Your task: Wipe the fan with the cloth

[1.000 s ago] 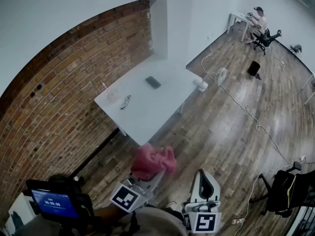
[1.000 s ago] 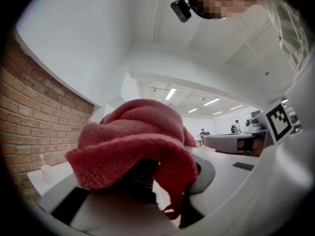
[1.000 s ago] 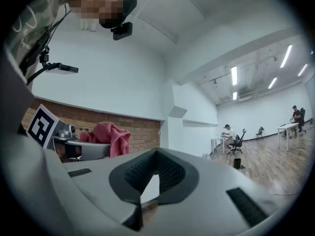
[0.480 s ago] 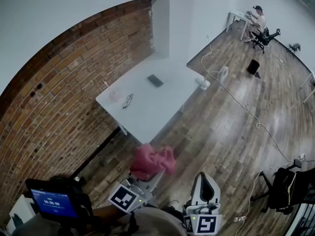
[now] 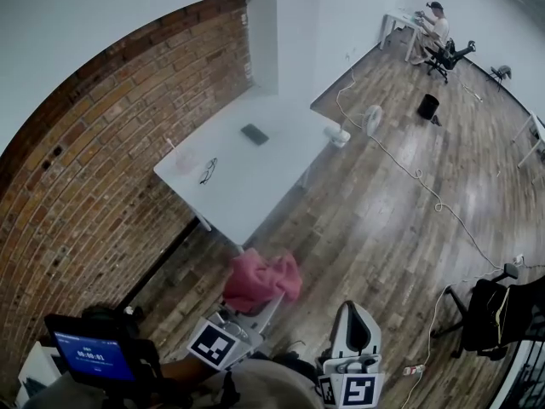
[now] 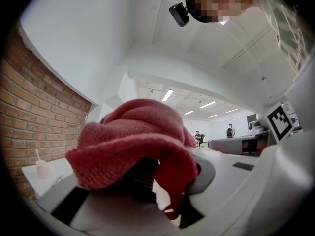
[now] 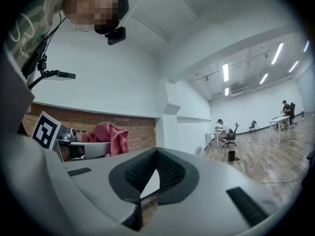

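A pink cloth [image 5: 262, 279] hangs bunched over my left gripper [image 5: 261, 295], which is shut on it; in the left gripper view the cloth [image 6: 138, 141] covers the jaws of the left gripper [image 6: 147, 183]. My right gripper [image 5: 356, 312] is beside it, shut and holding nothing, as the right gripper view [image 7: 147, 178] confirms. The small white fan [image 5: 372, 119] stands on the wooden floor beyond the white table [image 5: 281, 169], far from both grippers. It shows tiny in the right gripper view [image 7: 199, 151].
On the table lie a dark phone [image 5: 254, 134], glasses [image 5: 207, 170] and a pale cup [image 5: 183, 160]. A brick wall [image 5: 102, 143] runs along the left. A cable [image 5: 426, 186] crosses the floor. A black bin [image 5: 427, 106], a seated person [image 5: 434, 24] and a black chair [image 5: 490, 318] are further off.
The head view has shifted, so the table and fan sit a little higher and further left. Both grippers keep their places in the picture, the cloth still in the left one.
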Motion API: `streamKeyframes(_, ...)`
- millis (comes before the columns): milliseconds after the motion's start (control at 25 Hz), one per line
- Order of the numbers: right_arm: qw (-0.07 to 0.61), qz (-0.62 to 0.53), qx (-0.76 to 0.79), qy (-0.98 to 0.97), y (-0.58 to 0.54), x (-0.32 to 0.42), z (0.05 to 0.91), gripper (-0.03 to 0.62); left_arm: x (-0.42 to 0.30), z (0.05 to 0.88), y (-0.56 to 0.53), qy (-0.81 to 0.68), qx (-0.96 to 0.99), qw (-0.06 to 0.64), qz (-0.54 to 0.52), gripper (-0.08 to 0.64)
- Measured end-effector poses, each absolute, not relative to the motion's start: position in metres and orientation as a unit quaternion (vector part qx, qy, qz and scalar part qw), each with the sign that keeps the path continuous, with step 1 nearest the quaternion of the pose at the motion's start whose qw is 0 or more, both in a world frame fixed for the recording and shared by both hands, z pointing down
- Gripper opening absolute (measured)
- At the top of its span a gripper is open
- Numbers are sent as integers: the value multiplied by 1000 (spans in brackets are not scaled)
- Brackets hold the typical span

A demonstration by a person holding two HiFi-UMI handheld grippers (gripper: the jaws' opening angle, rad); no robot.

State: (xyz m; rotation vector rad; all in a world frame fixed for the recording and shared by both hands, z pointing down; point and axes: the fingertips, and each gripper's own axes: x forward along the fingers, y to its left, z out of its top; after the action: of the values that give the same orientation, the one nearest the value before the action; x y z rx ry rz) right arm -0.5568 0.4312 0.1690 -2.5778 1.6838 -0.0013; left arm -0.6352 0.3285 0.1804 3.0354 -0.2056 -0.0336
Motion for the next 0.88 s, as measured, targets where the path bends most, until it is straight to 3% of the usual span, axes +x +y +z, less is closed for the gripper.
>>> streamKeyframes(880,57,3,-841,539,543,-469,189,11,-561,207,417,-108,994,0,-8,60)
